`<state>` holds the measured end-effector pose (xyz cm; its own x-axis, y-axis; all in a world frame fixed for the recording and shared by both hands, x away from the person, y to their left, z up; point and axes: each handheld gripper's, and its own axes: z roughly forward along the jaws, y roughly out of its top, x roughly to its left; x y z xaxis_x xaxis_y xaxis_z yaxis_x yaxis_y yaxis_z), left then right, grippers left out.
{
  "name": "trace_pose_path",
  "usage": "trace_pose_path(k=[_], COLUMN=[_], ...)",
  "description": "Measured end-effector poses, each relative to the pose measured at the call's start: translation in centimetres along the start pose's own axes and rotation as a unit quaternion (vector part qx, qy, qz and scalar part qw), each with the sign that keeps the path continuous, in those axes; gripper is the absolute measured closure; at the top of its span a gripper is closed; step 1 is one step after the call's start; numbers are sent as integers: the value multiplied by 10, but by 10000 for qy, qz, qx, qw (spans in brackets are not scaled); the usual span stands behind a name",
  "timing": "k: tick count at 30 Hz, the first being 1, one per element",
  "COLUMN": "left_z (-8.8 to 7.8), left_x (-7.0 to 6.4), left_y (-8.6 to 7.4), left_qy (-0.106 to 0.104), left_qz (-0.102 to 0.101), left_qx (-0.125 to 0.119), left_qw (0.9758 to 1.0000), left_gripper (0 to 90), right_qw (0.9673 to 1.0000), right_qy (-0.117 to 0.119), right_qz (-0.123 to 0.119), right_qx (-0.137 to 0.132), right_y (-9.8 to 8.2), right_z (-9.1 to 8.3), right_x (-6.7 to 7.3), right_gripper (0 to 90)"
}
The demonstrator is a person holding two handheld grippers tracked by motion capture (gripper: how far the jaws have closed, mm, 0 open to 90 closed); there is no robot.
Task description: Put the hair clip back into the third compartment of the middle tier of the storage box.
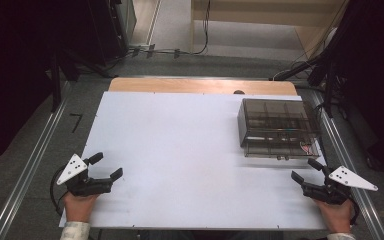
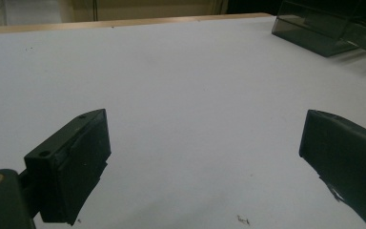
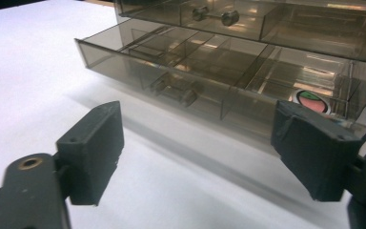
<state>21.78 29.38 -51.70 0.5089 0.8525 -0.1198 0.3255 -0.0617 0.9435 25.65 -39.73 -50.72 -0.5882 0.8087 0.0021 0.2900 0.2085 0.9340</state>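
Drawer box untouched, both grippers idle at the near edge

Nothing tells us the job, so we judge only from how things lie. We hold the left gripper (image 1: 103,166) near the desk's (image 1: 180,150) near left corner and the right gripper (image 1: 307,170) near its near right corner, both with jaws spread wide and nothing between them. The box (image 1: 278,128), a smoky clear drawer unit, sits toward the far right corner, close to the right edge. Its lower drawer (image 3: 209,71) is pulled partly out toward us, and a small red-and-green item (image 3: 313,101) lies in its right end compartment; the upper drawer looks closed. We reckon any handling is yet to begin. The box's long axis runs left to right along the far edge, and its drawer fronts face the near edge, just beyond our right gripper.
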Motion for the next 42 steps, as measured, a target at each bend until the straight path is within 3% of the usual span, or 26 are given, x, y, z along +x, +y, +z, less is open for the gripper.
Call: trace_pose_path(k=[11, 42], left_z=[0, 0], left_x=[0, 0], left_y=[0, 0], left_qy=[4, -11], left_qz=[11, 27], left_qx=[-6, -45], left_qw=[10000, 10000], left_gripper=[38, 38], right_qw=[9999, 9997], right_qy=[118, 138], right_qz=[-51, -33], right_qx=[77, 199], right_y=[-5, -5], right_z=[-6, -4], right_x=[6, 5], right_gripper=[57, 57])
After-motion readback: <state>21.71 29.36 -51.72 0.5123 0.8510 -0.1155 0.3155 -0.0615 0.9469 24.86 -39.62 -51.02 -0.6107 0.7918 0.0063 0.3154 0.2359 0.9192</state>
